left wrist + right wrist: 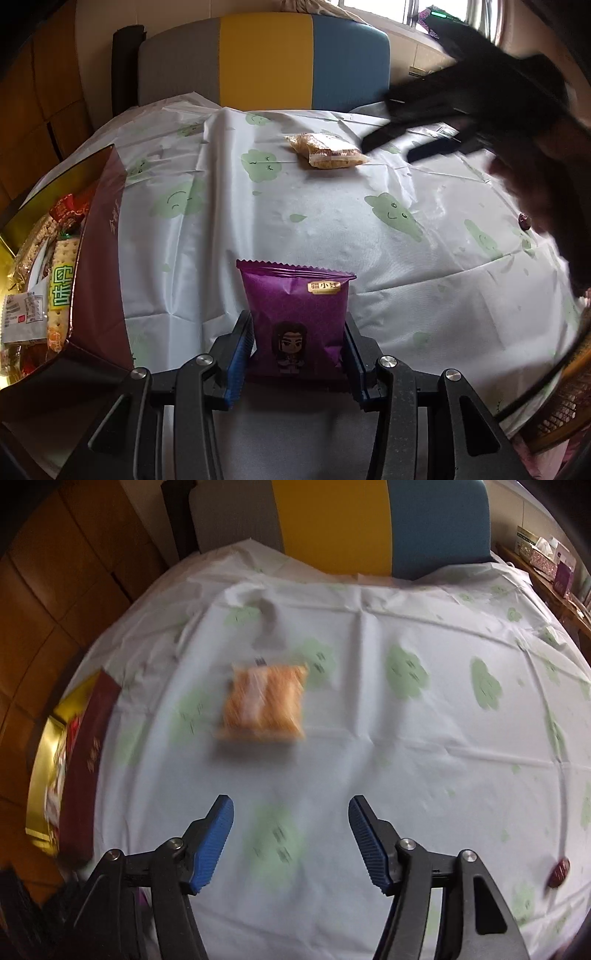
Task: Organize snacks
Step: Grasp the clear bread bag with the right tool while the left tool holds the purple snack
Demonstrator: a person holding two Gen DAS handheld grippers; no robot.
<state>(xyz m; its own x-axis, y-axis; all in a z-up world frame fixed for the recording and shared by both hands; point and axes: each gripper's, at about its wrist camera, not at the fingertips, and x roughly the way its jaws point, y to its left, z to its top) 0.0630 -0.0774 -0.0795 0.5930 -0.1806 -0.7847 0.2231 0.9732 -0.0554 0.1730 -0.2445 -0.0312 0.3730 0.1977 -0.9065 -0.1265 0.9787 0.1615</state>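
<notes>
My left gripper (297, 354) is shut on a purple snack packet (295, 317) with a cartoon figure, held above the table. A clear-wrapped orange-brown snack (327, 151) lies on the cloth farther back; it also shows, blurred, in the right wrist view (264, 705). My right gripper (291, 834) is open and empty above the table, with the orange snack ahead and a little left of it. It shows as a dark blurred shape (417, 142) just right of that snack in the left wrist view.
A maroon and gold box (99, 258) filled with several snacks stands at the table's left edge, also seen in the right wrist view (88, 760). A small dark red candy (558, 872) lies at the right. A grey, yellow and blue chair back (266, 62) stands behind the table.
</notes>
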